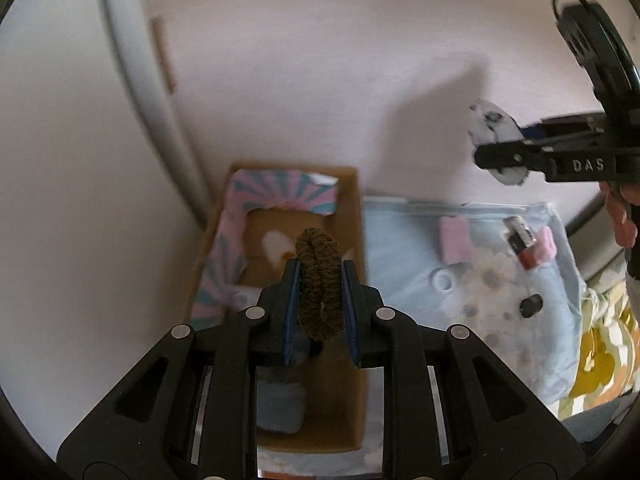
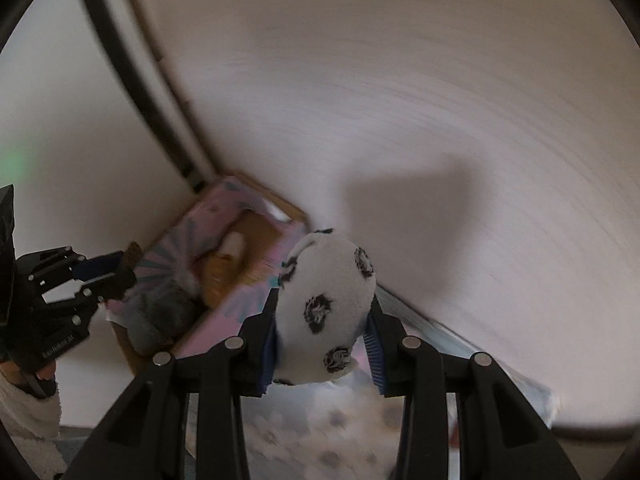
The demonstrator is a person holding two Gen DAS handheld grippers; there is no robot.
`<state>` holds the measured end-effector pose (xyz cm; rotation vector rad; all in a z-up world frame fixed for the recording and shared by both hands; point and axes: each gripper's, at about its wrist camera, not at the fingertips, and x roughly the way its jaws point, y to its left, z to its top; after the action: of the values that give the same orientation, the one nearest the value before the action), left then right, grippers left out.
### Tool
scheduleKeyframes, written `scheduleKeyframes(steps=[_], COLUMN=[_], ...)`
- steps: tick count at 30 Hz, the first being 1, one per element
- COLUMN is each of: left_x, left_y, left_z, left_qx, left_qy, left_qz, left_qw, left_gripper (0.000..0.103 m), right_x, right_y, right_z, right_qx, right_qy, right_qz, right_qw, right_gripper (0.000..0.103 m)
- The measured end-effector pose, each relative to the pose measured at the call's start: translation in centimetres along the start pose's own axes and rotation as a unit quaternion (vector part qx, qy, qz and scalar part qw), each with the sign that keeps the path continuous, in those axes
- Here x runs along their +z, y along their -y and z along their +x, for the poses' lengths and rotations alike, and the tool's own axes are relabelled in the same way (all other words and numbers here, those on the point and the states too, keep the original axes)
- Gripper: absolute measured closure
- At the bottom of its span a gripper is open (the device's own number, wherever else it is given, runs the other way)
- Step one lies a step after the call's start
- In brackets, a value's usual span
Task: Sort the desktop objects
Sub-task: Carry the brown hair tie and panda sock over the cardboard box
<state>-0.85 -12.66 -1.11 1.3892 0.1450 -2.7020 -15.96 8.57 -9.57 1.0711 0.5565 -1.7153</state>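
Firmly between left hand-held gripper (image 1: 320, 276) pads: brown scrunchie (image 1: 320, 284).

Left gripper (image 1: 320, 280) jaws clamp a brown scrunchie (image 1: 320, 284) above a cardboard box (image 1: 352, 216).

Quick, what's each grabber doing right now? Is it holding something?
Left gripper: closed on a brown, ribbed fabric hair scrunchie.
Right gripper: closed on a white, fuzzy soft piece with black flower-like spots.
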Motion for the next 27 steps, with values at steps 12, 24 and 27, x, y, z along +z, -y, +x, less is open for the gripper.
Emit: scheduleKeyframes(steps=[12,24,27], left_x=[-4.7,-6.6,-6.7], left_y=[-5.2,-6.5,-6.3], left_z=[2.9,5.2,5.4], left_qx=[0.027,0.021,0.0], left_qy=[-0.05,-0.075,-0.079], left_qz=[-0.07,-0.098,-0.097], left_qw=[0.9959,0.9921,0.9921], left_gripper=[0.085,0.085,0.085], right_x=[4.4,3.4,3.4], right_y=[-10.6,-14.6,-14.7], right_z=[9.8,15.4,15.9], right_qx=[0.056,0.073,0.074], right_qy=[-0.072,-0.122,-0.128], right_qz=[-0.121,-0.155,-0.156], right_qw=[0.989,0.978,0.977], right_gripper=[0.068,0.068,0.068])
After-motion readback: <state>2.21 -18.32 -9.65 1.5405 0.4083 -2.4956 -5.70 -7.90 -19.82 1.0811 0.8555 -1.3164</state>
